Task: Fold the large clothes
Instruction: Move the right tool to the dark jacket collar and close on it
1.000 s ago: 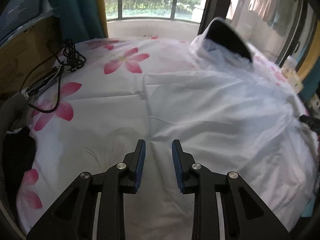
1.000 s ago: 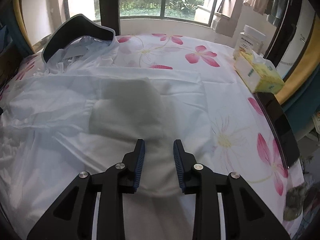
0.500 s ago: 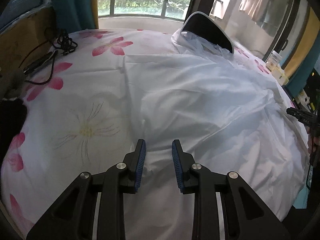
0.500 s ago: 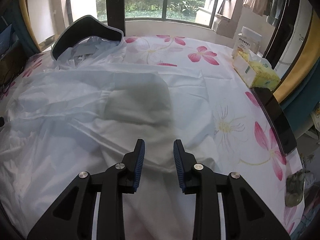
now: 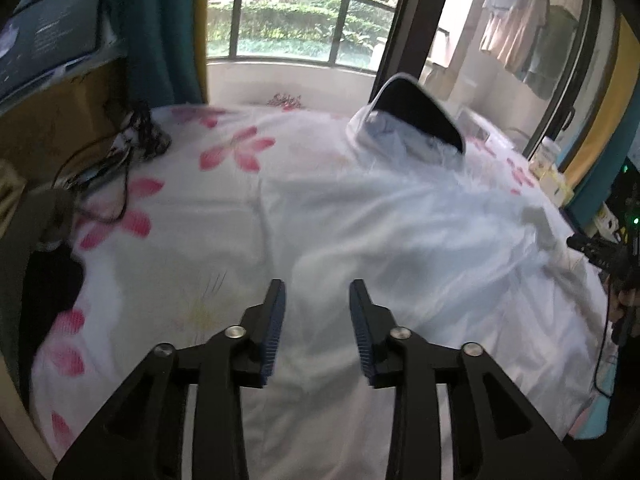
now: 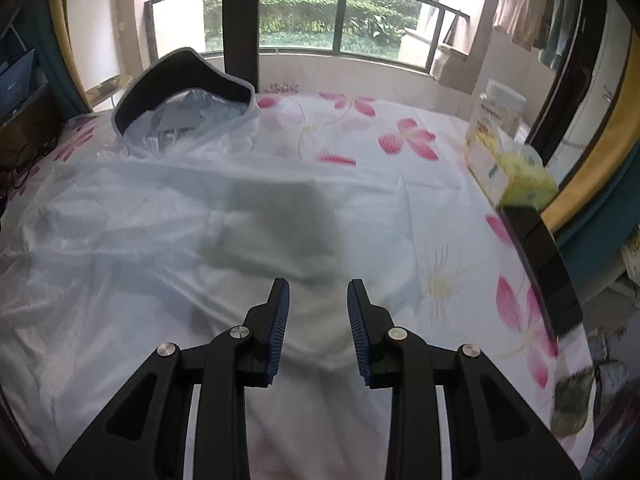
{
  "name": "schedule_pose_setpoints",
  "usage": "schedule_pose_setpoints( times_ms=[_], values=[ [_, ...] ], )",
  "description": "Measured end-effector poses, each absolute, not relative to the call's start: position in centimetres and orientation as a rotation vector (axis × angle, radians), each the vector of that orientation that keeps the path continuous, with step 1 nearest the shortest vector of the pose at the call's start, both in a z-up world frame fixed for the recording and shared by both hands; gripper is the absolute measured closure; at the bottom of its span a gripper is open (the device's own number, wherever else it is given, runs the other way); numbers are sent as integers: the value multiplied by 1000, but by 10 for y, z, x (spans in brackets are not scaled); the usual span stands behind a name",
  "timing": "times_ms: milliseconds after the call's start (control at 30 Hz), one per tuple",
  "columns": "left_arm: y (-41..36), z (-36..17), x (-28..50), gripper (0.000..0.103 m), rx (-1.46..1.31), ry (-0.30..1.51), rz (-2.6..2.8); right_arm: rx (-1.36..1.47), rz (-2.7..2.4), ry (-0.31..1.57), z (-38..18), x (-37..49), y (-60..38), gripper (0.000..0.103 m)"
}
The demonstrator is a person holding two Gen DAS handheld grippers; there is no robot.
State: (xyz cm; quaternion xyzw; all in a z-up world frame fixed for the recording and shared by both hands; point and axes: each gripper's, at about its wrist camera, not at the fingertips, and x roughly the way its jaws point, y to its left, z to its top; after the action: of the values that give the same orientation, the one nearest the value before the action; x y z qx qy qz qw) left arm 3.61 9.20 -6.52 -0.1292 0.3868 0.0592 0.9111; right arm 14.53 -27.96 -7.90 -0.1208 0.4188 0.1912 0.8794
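White, thin, dark-collared garment [image 6: 168, 240] lies partly folded on the floral bedsheet [image 6: 420, 216]; more folds remain, I judge. Left claw [image 5: 316, 300] is opening, right claw [image 6: 318, 300] spread, both empty.

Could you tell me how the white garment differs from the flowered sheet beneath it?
The white garment is plain, thin and partly see-through; the flowered sheet carries pink petals. The garment is rumpled, with a dark-rimmed hood standing up at the far end; the sheet lies mostly smooth, with a few creases. The garment lies on top, the sheet underneath. Both have a white ground.
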Motion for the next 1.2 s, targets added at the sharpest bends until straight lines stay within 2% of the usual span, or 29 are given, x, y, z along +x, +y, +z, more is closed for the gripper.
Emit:
schedule_pose_setpoints(
  times_ms=[467,767,933,1000,1100,1200],
  values=[
    [66,-35,160,66,-177,723,-49,-328,454,831,-65,189,-235,73],
    [71,-68,244,66,-171,783,-48,-396,480,817,-66,227,-196,73],
    [85,-87,266,66,-214,809,-50,-403,551,807,-66,260,-166,73],
    [87,-93,269,66,-215,822,-42,-387,568,822,-69,277,-154,72],
    [91,-102,272,66,-208,848,-45,-356,569,859,-78,309,-137,61],
    [92,-106,274,66,-185,861,-51,-363,550,867,-85,332,-121,61]
  ],
)
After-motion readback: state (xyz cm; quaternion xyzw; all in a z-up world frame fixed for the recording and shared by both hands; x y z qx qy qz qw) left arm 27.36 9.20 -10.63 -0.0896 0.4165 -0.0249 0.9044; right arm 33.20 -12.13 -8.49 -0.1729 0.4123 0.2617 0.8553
